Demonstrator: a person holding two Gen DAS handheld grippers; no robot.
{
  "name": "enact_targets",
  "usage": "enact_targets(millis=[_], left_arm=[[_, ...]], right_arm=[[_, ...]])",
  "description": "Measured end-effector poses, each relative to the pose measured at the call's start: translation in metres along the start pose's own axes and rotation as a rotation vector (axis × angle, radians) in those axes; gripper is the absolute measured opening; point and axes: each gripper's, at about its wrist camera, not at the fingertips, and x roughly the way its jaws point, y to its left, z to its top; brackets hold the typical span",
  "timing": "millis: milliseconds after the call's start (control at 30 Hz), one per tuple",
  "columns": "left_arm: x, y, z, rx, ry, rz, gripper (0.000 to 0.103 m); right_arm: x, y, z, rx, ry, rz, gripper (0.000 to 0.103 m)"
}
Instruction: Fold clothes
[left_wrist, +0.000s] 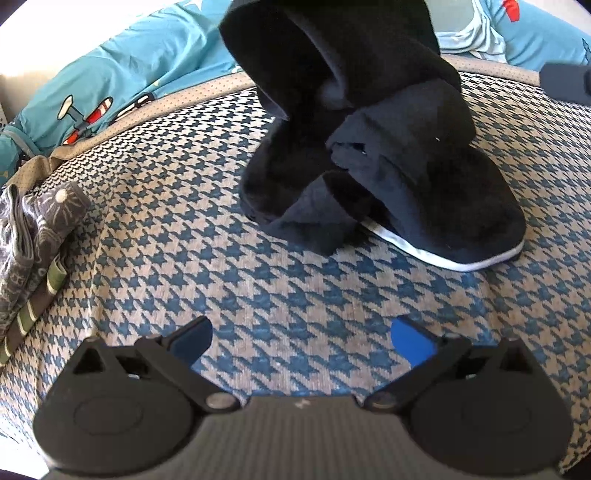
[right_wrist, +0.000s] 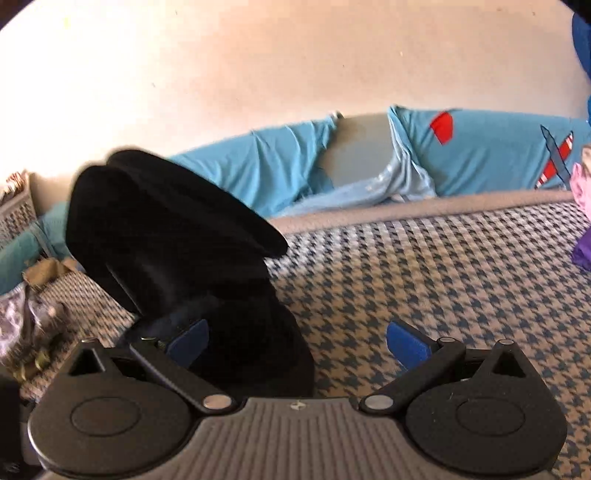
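A black garment (left_wrist: 373, 122) with a white-trimmed edge (left_wrist: 454, 264) rises in a crumpled heap off the houndstooth bed cover (left_wrist: 221, 266). Its top leaves the picture in the left wrist view. My left gripper (left_wrist: 301, 339) hovers open in front of the heap, with nothing between its blue pads (left_wrist: 412, 341). In the right wrist view the same black garment (right_wrist: 166, 236) looks blurred and leans to the right. Its lower folds lie behind my right gripper's (right_wrist: 297, 345) left pad (right_wrist: 188, 341) and reach partway into the gap. That gripper stands wide open, its pads pressing nothing.
Grey patterned folded clothes (left_wrist: 33, 229) lie at the left. Teal bedding with aeroplane prints (left_wrist: 122, 74) runs along the wall behind the bed. Purple and pink clothes (right_wrist: 583, 247) sit at the right edge. A dark blocky object (left_wrist: 565, 85) pokes in at the far right.
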Motion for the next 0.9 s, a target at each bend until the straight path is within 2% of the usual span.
enact_targets(millis=[100,200,333,500,900], left_arm=[[0.002,0.003,0.000,0.001,-0.001,-0.015,0.103],[0.005,0.006,0.000,-0.012,0.012,-0.017,0.103],[0.005,0.010,-0.002,-0.022,0.027,-0.030,0.103],[0.007,0.012,0.001,-0.023,0.029,-0.033,0.103],[0.001,0.007,0.000,-0.018,0.039,-0.052,0.103]], right_arm=[[-0.003,0.008,0.005,0.020,-0.021,0.019,0.103],[-0.011,-0.007,0.009,0.048,-0.029,0.073,0.103],[-0.009,-0.006,0.010,0.054,-0.001,0.099,0.103],[-0.003,0.005,0.010,0.032,0.043,0.081,0.103],[0.008,0.003,0.007,0.025,0.157,0.023,0.103]])
